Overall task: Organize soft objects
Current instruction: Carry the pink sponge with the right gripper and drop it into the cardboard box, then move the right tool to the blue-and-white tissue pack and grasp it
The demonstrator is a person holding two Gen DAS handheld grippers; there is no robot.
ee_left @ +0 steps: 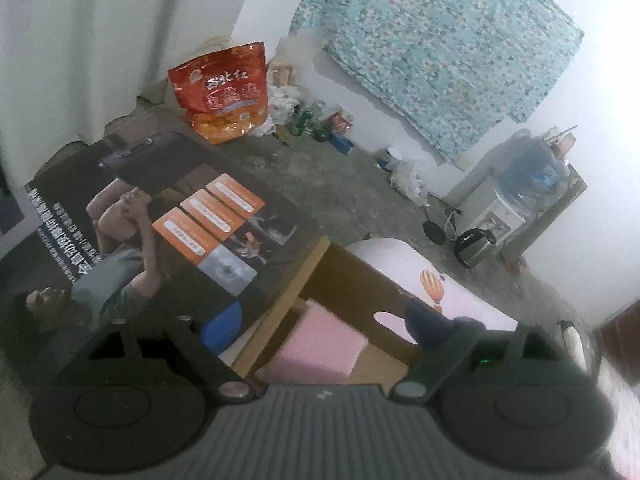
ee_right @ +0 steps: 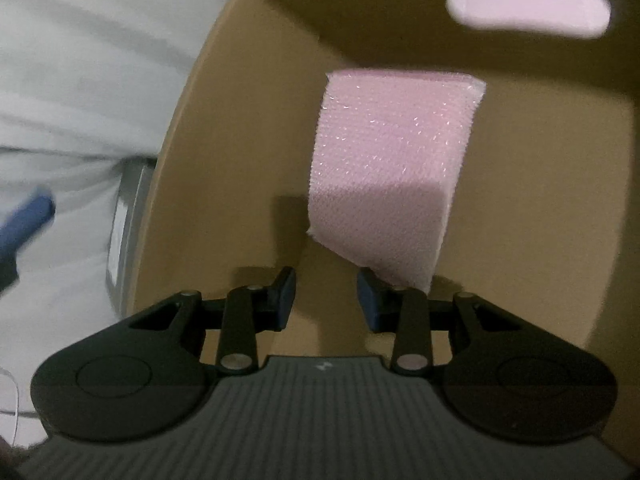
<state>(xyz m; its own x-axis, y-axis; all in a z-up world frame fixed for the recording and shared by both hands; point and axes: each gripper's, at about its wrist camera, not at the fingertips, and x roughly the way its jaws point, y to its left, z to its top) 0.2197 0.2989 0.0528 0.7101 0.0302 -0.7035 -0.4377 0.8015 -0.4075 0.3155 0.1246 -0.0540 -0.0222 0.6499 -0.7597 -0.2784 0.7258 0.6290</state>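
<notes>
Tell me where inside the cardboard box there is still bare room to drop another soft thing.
The box floor is bare left of the pink sponge, up to the left wall, and to its right toward the far corner. The sponge fills the middle. The right gripper, open, hovers at the sponge's near corner, so that near strip is crowded.

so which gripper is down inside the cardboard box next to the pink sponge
The right gripper, open beside the pink sponge block within the cardboard box; the left gripper straddles its wall.

Red snack bag (ee_left: 222,92): white Chinese chars "西北红", larger yellow line below unreadable. Printed box flap (ee_left: 168,216): white Chinese text strip plus 3 orange label panels, too blurred to read.
</notes>
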